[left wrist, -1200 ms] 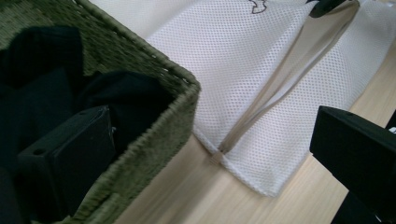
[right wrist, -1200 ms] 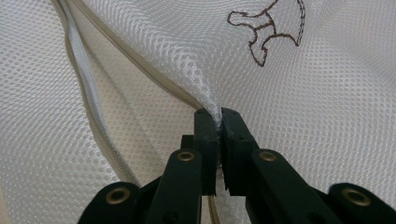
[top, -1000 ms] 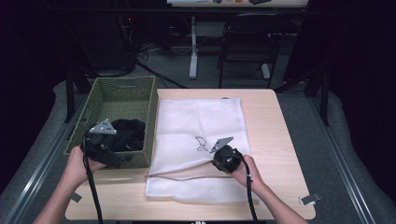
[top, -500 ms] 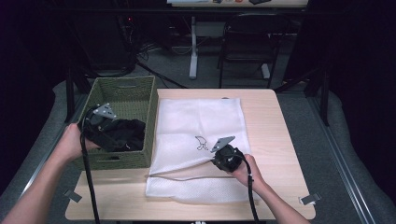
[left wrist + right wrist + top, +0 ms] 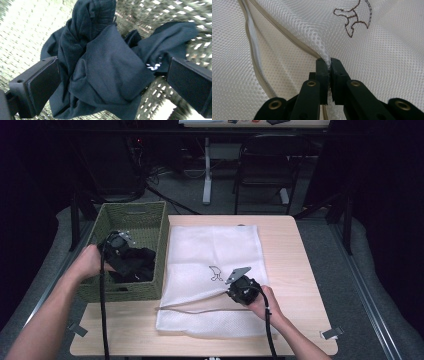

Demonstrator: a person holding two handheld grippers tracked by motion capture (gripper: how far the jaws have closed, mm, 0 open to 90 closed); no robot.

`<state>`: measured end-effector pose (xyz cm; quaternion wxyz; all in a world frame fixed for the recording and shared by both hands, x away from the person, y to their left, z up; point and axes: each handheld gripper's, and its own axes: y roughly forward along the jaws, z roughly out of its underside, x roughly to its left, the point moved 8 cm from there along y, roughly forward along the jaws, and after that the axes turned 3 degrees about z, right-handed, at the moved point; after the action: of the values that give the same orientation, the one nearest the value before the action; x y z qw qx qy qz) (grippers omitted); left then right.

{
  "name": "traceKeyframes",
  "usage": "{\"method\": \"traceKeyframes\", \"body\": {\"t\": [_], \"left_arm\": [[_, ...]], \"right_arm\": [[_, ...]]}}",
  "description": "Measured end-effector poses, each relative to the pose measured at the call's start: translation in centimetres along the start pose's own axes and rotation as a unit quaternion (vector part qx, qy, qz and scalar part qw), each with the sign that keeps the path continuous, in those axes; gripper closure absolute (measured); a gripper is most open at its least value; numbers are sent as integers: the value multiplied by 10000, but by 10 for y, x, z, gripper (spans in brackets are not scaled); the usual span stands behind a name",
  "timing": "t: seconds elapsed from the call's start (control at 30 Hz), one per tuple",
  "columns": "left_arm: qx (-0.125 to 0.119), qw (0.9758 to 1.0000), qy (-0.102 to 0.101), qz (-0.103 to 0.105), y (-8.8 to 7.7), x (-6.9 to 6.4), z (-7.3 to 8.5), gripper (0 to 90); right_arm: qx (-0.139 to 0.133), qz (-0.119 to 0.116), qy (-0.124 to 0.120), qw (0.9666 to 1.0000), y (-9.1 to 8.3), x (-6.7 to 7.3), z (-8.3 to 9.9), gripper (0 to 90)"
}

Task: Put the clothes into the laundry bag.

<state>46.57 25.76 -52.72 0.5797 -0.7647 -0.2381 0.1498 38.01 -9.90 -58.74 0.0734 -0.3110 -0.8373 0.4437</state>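
1. High view: left gripper [image 5: 119,251] lowered into the green woven rectangular basket [image 5: 131,213] at the table's left edge, right over the crumpled dark navy cloth garment [image 5: 136,265] lying inside it. Right gripper [image 5: 235,282] down on the white mesh zip-up laundry bag [image 5: 215,247], spread flat over the light wooden table [image 5: 295,270] just beside the basket, pinching the mesh near the bag's open edge, close to a small dark embroidered outline.

2. Left gripper view: jaws spread wide, one on either side of the navy garment [image 5: 100,72], pads not pressing on the cloth. Bundle bunched in folds between them, a small white mark on one fold, basket weave [image 5: 175,12] behind and beneath.

3. Right gripper view: jaws clamped together on a raised fold of the white mesh [image 5: 322,47], fabric pulled up into a ridge at the tips. Pale zip band running along the left, embroidered outline [image 5: 354,16] above.
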Motion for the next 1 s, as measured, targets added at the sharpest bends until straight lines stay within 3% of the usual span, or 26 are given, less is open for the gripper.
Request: {"method": "traceKeyframes", "body": {"t": [0.07,0.2,0.3,0.43,0.6,0.63,0.67,0.77,0.83,1.0], "left_arm": [[180,9998,1,69,9,1,1,0],[287,9994,-18,171,21,2,2,0],[350,9984,-176,407,38,2,4,0],[422,9968,-463,493,49,7,8,19],[358,9961,-560,585,53,7,5,316],[412,9957,-596,572,54,8,5,316],[454,9954,-593,606,55,7,4,463],[475,9949,-659,590,57,6,3,586],[515,9950,-649,555,55,6,3,653],[439,9957,-667,471,46,4,4,701]], "right_arm": [[15,-3,52,10000,0,0,0,860],[23,-7,32,10000,1,0,1,859],[18,-6,18,10000,0,0,1,859],[31,-5,5,10000,0,0,1,858],[64,-4,12,10000,1,0,1,858],[69,-26,11,10000,2,0,2,858],[82,-28,1,10000,3,0,2,858],[103,-72,61,9999,3,0,3,858],[80,-99,69,9999,3,0,3,859],[88,-81,34,9999,3,1,2,859]]}}
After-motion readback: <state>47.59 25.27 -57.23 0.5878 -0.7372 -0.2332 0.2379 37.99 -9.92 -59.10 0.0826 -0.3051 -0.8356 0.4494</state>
